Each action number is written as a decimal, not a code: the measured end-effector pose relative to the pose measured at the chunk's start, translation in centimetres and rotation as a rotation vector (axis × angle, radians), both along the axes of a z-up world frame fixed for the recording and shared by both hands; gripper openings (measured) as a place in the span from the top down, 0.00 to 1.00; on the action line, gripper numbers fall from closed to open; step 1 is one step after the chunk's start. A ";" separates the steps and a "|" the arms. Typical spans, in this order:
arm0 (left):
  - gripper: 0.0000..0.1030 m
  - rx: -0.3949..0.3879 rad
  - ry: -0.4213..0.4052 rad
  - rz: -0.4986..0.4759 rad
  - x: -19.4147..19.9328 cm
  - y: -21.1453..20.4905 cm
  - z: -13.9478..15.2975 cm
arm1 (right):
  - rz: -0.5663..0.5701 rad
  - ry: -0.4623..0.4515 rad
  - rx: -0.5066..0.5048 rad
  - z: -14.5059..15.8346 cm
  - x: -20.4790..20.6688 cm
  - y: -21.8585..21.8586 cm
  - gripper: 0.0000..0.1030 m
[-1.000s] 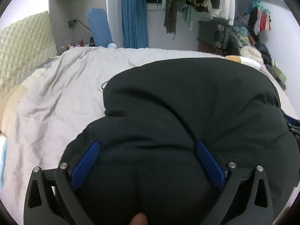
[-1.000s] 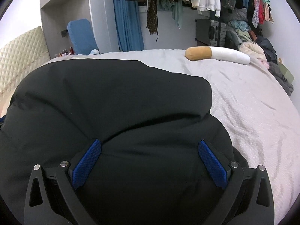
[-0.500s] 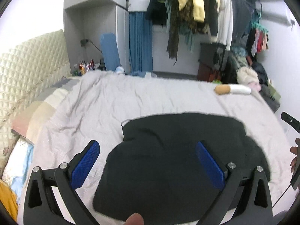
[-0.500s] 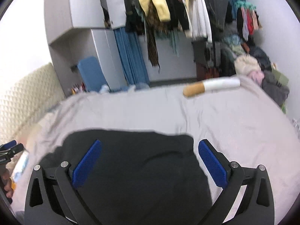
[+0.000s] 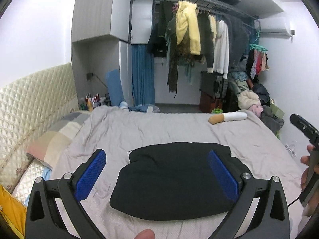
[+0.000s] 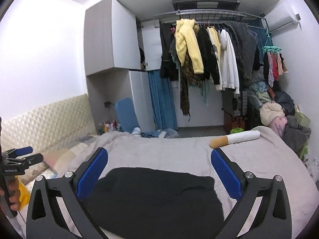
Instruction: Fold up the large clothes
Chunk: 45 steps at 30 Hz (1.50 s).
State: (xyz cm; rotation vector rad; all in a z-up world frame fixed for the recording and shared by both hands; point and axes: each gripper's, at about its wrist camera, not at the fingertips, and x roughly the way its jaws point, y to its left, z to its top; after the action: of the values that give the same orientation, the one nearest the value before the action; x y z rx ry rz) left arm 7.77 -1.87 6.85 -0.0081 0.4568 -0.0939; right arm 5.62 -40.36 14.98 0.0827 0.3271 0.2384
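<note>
Both hand-held grippers, left gripper point(image 5: 155, 173) and right gripper point(image 6: 159, 172), hang wide open and empty above the folded black fabric garment point(image 5: 175, 181) on the grey bedspread point(image 5: 159, 127); folding looks complete, so next comes only checking or tidying.

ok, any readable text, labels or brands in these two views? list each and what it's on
"GenRobot.AI": white print on the black body of the left claw, seen at the left edge of the right wrist view; small, so the reading is tentative.
Bottles on the nightstand: labels too small and blurred to read.
Black garment, hanging clothes, air conditioner: no text visible.
</note>
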 end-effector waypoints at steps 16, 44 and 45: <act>0.00 -0.048 -0.017 0.003 -8.8 -0.5 -0.9 | 0.011 0.002 0.051 -2.8 -8.4 2.7 0.00; 0.00 -0.017 0.176 0.076 -10.5 1.2 -11.6 | -0.069 0.243 0.007 -11.9 -13.9 3.9 0.00; 0.00 -0.021 0.180 0.080 -10.5 1.3 -11.8 | -0.073 0.248 0.007 -12.1 -14.0 3.9 0.00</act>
State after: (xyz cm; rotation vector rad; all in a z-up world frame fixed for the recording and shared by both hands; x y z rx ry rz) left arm -2.75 -0.54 -4.99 -0.0558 0.6351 -0.0187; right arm -8.36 -36.44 2.89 0.1310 0.5694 0.1572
